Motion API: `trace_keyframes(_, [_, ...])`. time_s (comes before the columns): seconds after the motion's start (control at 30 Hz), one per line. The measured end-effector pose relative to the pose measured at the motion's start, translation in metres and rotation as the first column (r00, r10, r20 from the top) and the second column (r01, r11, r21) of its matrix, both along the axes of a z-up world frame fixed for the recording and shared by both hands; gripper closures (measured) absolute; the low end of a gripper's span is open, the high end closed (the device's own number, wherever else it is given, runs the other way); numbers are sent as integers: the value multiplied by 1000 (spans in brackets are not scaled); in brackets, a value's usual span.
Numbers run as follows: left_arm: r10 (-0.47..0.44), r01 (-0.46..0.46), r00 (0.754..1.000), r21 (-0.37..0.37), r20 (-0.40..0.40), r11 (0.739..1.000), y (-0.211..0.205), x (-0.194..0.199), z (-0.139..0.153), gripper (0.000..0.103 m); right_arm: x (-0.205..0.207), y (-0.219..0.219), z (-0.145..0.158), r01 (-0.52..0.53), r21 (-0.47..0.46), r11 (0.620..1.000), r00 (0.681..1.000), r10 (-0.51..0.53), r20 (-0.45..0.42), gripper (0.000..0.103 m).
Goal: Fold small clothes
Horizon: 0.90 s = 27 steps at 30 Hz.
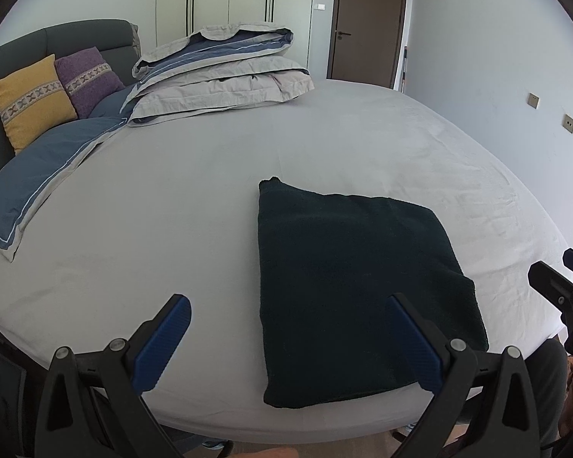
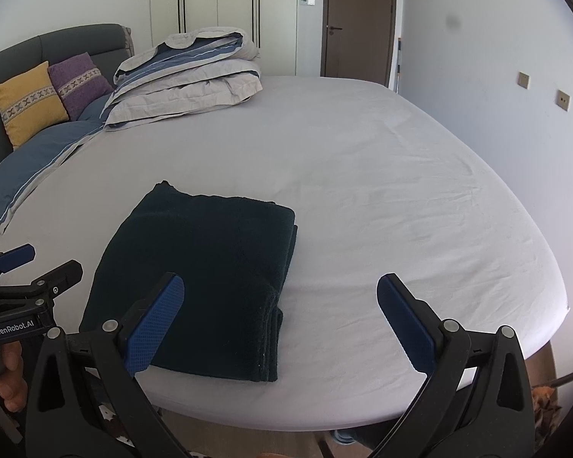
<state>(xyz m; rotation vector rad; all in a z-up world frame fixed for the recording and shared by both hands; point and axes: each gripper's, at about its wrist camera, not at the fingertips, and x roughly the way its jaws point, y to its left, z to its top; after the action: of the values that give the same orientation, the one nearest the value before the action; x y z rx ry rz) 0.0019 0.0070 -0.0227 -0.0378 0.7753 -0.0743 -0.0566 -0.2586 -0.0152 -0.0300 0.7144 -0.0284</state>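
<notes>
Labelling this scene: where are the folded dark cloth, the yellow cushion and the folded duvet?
folded dark cloth (image 2: 206,274), right wrist view, middle of its top layer.
yellow cushion (image 1: 30,103), left wrist view, centre, on its patterned band.
folded duvet (image 1: 225,80), left wrist view, middle of the stack.

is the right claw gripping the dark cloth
No, the right claw is wide open above the bed, and the folded dark cloth lies flat, free of both fingers.
</notes>
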Motion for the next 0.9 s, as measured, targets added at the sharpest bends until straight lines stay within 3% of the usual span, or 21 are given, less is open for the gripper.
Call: trace_keyframes(0.9, [22,-22,999,1,-23,1000,8,7,-8,0,4,5,-13,7,-1,1000,999,-7,-51,0])
